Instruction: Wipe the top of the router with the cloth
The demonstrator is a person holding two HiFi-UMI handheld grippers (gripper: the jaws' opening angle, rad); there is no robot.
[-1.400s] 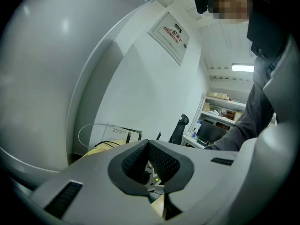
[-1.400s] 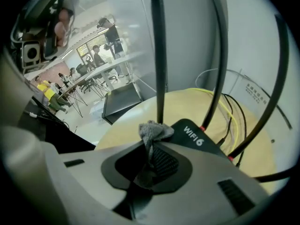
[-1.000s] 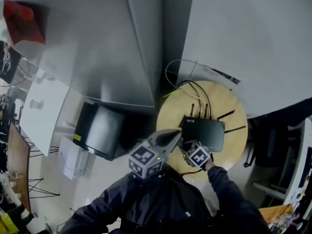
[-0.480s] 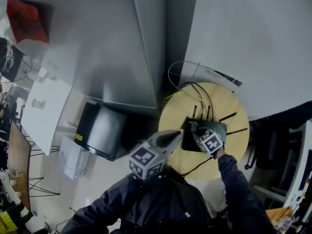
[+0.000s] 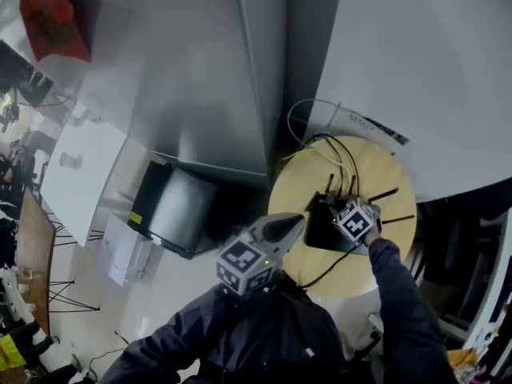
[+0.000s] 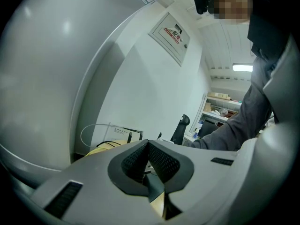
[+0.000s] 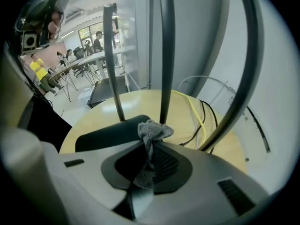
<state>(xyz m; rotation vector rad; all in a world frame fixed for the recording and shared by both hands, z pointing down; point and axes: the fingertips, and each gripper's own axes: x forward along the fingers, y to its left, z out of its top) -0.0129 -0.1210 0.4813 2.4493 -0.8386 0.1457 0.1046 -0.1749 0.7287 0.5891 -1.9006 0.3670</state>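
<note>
A black router [image 5: 324, 229] with upright antennas [image 7: 166, 55] lies on a round wooden table [image 5: 308, 184]. My right gripper [image 5: 344, 211] is over the router's top near the antennas, shut on a small grey cloth [image 7: 152, 131]. In the right gripper view the cloth bunches out past the jaws of the right gripper [image 7: 151, 142], just above the router's dark top [image 7: 105, 134]. My left gripper [image 5: 293, 222] hangs beside the table's left edge, away from the router. The left gripper [image 6: 148, 146] has its jaws shut with nothing between them.
Black and yellow cables [image 7: 200, 112] run from the router's back across the table toward the white wall [image 5: 416, 62]. A dark monitor [image 5: 172, 210] lies on the floor to the left. People sit at desks far off [image 7: 35, 67].
My right gripper has slid with the cloth from the router's near left corner across its top toward the antennas. The left gripper has stayed about where it was.
</note>
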